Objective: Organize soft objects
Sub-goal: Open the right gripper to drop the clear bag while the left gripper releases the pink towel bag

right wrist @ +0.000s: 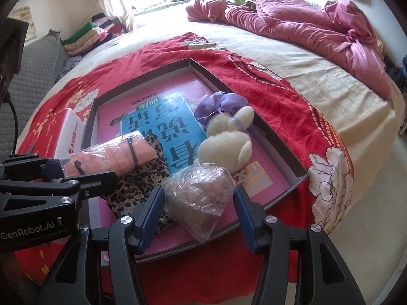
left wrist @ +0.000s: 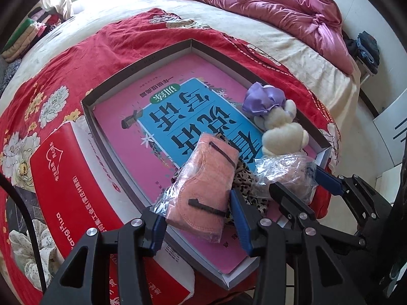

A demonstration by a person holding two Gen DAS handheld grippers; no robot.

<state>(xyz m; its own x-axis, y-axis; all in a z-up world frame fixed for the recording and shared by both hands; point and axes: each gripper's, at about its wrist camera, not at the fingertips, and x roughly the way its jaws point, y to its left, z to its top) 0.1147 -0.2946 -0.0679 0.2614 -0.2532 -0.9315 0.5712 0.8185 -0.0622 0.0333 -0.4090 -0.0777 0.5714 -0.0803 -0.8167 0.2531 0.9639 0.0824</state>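
Note:
A shallow grey box lid (left wrist: 106,117) (right wrist: 285,150) with a pink and blue printed bottom lies on the bed. My left gripper (left wrist: 201,226) is shut on a plastic-wrapped pink cloth pack (left wrist: 206,188) (right wrist: 112,157) over the box's near part. My right gripper (right wrist: 201,213) (left wrist: 297,185) is shut on a clear plastic bag of brownish stuff (right wrist: 201,190) (left wrist: 287,170) over the box's near edge. A cream plush toy with a purple bow (left wrist: 279,124) (right wrist: 226,134) lies in the box. A leopard-print cloth (right wrist: 142,175) (left wrist: 244,180) lies under the two held items.
A red and white carton (left wrist: 76,193) (right wrist: 66,132) lies left of the box. A red floral blanket (left wrist: 63,76) covers the cream bed (right wrist: 318,76). A crumpled pink quilt (right wrist: 305,23) lies at the far end. Folded clothes (right wrist: 86,35) are stacked far left.

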